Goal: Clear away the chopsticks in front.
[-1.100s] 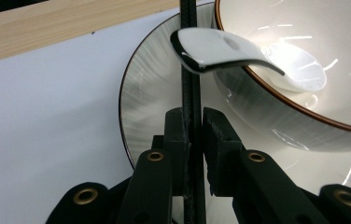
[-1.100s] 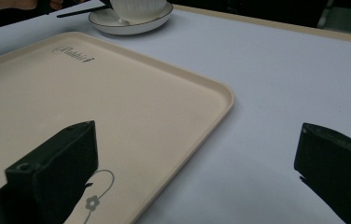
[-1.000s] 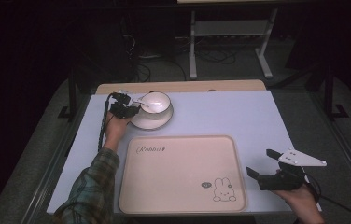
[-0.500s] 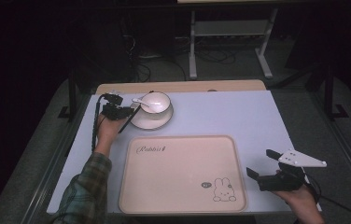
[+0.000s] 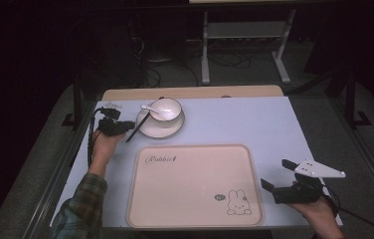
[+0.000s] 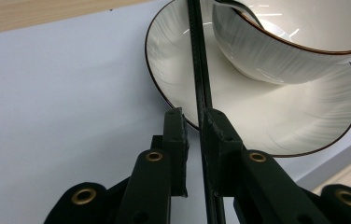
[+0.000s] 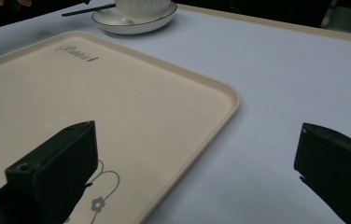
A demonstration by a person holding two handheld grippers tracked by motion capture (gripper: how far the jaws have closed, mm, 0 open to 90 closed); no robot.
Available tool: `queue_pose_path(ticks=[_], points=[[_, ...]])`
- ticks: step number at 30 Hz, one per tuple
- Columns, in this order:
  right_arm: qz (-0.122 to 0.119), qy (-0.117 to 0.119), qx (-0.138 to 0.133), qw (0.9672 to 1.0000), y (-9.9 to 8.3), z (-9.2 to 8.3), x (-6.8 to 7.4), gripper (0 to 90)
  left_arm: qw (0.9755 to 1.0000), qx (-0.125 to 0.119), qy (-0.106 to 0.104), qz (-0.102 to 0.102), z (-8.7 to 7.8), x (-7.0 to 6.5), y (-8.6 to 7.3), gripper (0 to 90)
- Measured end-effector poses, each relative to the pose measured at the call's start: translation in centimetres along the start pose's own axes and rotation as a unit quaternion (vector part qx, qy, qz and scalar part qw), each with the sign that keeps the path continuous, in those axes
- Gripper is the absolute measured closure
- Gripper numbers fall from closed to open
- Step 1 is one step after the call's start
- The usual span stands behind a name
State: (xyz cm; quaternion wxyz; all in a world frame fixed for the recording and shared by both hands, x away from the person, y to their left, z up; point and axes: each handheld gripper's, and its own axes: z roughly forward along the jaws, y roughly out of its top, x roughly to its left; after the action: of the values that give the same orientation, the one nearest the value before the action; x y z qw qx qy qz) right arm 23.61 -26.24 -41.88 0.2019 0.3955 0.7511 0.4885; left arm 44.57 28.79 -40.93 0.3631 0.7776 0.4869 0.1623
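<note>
Chopsticks [image 5: 140, 125], thin and black, slant across the rim of a white saucer [image 5: 147, 130] at the table's ten o'clock, pinched between the nearly closed jaws of the left gripper [image 5: 120, 127]; the jaws have just been closing a little further on them. In the left gripper view the dark sticks [image 6: 200, 79] run up between the two pads and over the saucer [image 6: 173, 56] toward the bowl [image 6: 295, 51] standing on it, where a white spoon [image 5: 151, 108] rests. A beige tray [image 5: 195, 209] printed with a rabbit lies at the table's six o'clock on the pale blue mat [image 5: 254, 124]. At four o'clock, just beside the tray's corner, the right gripper [image 5: 278, 175] waits with its jaws spread wide and nothing between them.
</note>
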Motion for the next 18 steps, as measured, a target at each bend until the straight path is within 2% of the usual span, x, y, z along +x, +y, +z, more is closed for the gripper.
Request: queue_pose_path(ticks=[6, 18], points=[[0.003, -0.002, -0.001, 1.0000, -0.1, -0.1, -0.1, 0.0, 1.0000, 0.001, -0.005, 0.000, 0.5, -0.3, 0.0, 78.7], [0.003, -0.001, -0.002, 1.0000, -0.1, -0.1, -0.1, 0.0, 0.9998, 0.020, -0.002, -0.003, 1.5, -0.1, -0.7, 79.4]])
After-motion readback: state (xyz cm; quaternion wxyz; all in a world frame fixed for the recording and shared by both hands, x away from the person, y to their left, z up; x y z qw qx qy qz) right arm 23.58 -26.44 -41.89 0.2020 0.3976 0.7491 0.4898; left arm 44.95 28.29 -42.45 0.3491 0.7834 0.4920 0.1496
